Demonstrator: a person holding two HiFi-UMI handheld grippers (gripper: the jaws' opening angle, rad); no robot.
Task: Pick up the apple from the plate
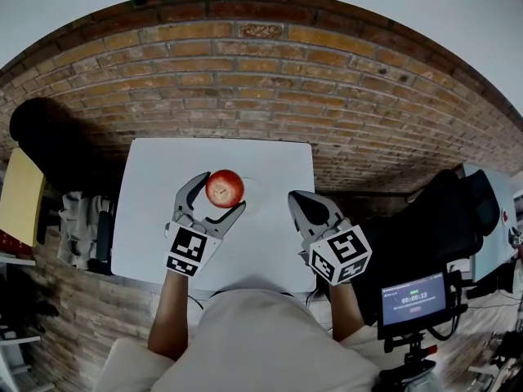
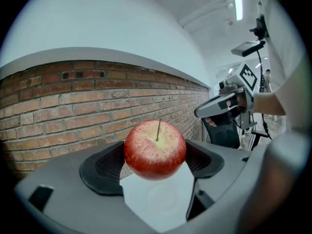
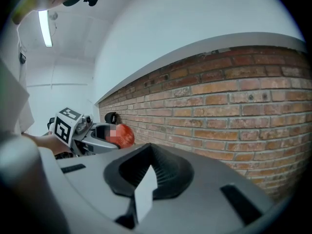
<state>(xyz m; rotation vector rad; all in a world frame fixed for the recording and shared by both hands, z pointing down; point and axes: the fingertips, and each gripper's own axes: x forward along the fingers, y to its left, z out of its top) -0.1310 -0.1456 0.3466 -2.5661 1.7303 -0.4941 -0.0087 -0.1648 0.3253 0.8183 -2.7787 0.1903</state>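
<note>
The left gripper [image 1: 219, 194] has its jaws clamped on the red apple [image 1: 225, 188], stem upward, held above the white plate [image 2: 163, 199] on the white worktop [image 1: 155, 219]. The right gripper [image 1: 304, 205] hovers beside it, jaws together with nothing between them.

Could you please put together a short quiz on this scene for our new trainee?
1. Multiple choice: What is clamped between the left tongs? A) an orange B) the apple C) nothing
2. True or false: The right tongs also grip the apple.
3. Fill in the gap: Behind the white table runs a ___ wall.

Key: 1 B; 2 false, the right tongs are shut and empty, off to the side of the apple; 3 brick.
</note>
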